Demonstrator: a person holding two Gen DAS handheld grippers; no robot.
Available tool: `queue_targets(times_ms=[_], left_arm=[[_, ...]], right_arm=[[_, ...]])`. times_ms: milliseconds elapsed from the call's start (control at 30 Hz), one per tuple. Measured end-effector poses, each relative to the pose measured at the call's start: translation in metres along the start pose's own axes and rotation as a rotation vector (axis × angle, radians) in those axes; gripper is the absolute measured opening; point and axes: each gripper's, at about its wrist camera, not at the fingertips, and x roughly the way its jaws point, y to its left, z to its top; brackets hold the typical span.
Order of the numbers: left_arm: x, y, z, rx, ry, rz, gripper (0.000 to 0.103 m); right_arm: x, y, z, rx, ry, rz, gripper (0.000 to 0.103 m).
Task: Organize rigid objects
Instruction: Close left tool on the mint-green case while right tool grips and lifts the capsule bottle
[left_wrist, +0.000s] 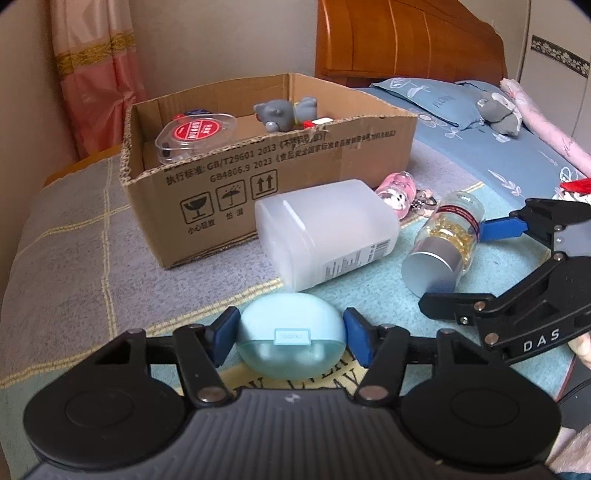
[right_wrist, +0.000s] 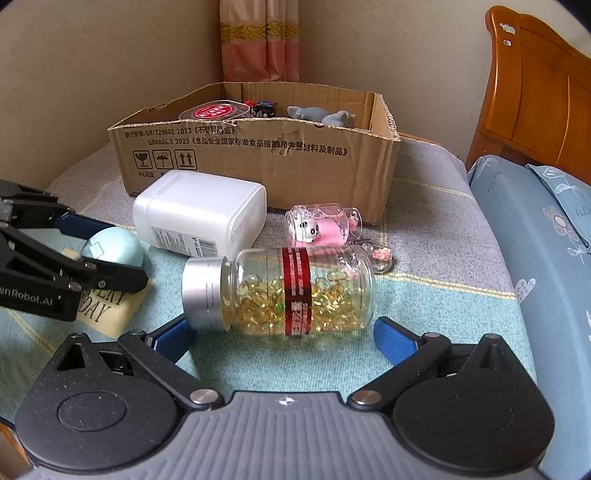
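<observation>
My left gripper (left_wrist: 290, 338) has its blue pads against both sides of a pale blue egg-shaped case (left_wrist: 291, 332), which rests on the blanket; the case also shows in the right wrist view (right_wrist: 112, 245). My right gripper (right_wrist: 282, 338) is open around a clear capsule bottle (right_wrist: 295, 291) with a silver cap, lying on its side; the bottle shows in the left wrist view (left_wrist: 447, 236) too. A white plastic jar (left_wrist: 325, 230) and a small pink panda bottle (right_wrist: 321, 225) lie in front of the cardboard box (left_wrist: 295, 177).
The box holds a clear red-labelled container (left_wrist: 195, 136) and a grey toy (left_wrist: 277, 112). A bed with blue pillows (left_wrist: 443, 99) and a wooden headboard (left_wrist: 406, 40) stands to the right. A curtain (left_wrist: 96, 66) hangs behind.
</observation>
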Motion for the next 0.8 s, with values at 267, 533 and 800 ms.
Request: queue_targets(times_ms=[267,533,800], left_arm=[[-0.001,0.006,0.001,-0.020,0.020,0.006,0.060],[-0.009,0.009,0.004,0.002,0.040,-0.006,0.060],[-0.026,0.015,0.015,0.048,0.041,0.009,0.060]], right_arm=[[0.002,0.008,0.014,-0.020,-0.003,-0.024,0.097],[-0.002,0.001,0.025,-0.013,0.056,0.066,0.096],[-0.019,-0.005,0.046,-0.063,0.065,0.149,0.095]])
